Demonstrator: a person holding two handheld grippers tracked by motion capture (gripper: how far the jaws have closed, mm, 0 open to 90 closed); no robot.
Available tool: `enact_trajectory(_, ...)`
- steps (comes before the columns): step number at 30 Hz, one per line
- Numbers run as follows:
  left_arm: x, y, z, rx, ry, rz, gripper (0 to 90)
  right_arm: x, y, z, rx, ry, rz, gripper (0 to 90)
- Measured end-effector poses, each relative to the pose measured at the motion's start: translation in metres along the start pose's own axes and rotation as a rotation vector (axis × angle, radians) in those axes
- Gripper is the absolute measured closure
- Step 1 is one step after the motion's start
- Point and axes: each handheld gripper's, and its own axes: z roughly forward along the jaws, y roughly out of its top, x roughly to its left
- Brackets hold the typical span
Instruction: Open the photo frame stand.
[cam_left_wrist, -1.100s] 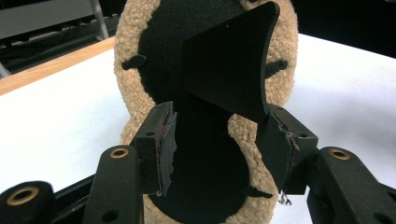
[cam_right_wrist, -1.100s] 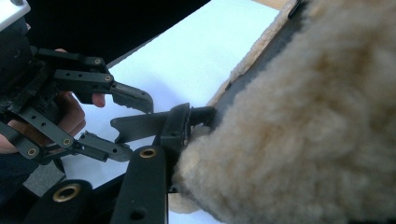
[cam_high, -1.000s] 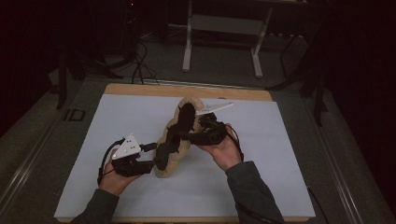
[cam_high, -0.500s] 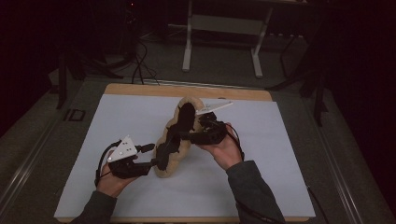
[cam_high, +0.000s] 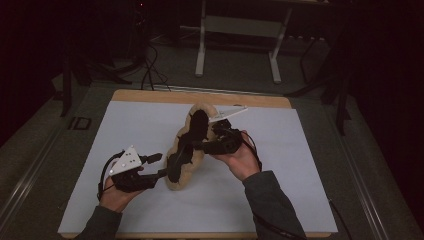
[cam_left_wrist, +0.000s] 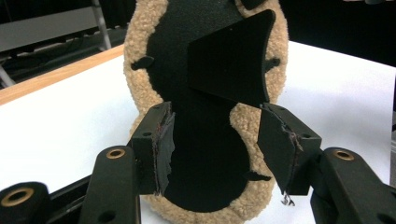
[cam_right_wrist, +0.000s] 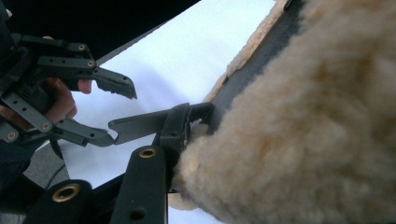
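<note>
Fleece insole held on edge between two grippers

Fingers of the right gripper (cam_high: 204, 145) are clamped on the tan fleece insole with a black sole face (cam_high: 186, 150), one finger pressed into the woolly side, as the right gripper view shows close up. Insole stands on its long edge, lower end resting on the white desk (cam_high: 280, 165) surface, upper end raised toward the far side. Fingers of the left gripper (cam_high: 161, 165) stand apart, empty, tips just beside the insole's lower end; whether they touch it cannot be told. In the left gripper view the black face of the insole (cam_left_wrist: 205, 107) stands upright beyond the two spread fingers (cam_left_wrist: 159, 144), with a loose black flap (cam_left_wrist: 231, 60) standing off its upper part. Left hand (cam_high: 117, 192) rests low on the desk near the front edge; right hand (cam_high: 242, 160) is near the middle. Wooden rim (cam_high: 165, 95) borders the desk's far side. Beyond it, dark floor and a pale metal frame (cam_high: 240, 30).
</note>
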Motion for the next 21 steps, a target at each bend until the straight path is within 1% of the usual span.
enact_trajectory(3,0.003,0.001,0.0,-0.007,0.009,-0.012,46.0,0.001,0.001,0.0,0.007,-0.004,-0.01,61.7)
enact_trajectory(6,0.005,0.003,0.001,-0.009,0.019,-0.019,46.0,0.002,0.002,0.0,0.017,-0.008,-0.03,61.2)
enact_trajectory(15,0.008,0.014,0.008,0.011,0.047,-0.022,46.0,0.008,0.005,-0.002,0.044,-0.006,-0.127,60.3)
enact_trajectory(18,0.01,0.018,0.012,0.017,0.05,-0.018,46.0,0.01,0.005,-0.002,0.045,-0.003,-0.152,60.3)
enact_trajectory(21,0.011,0.021,0.016,0.023,0.04,-0.021,45.8,0.012,0.004,-0.003,0.043,0.0,-0.177,60.2)
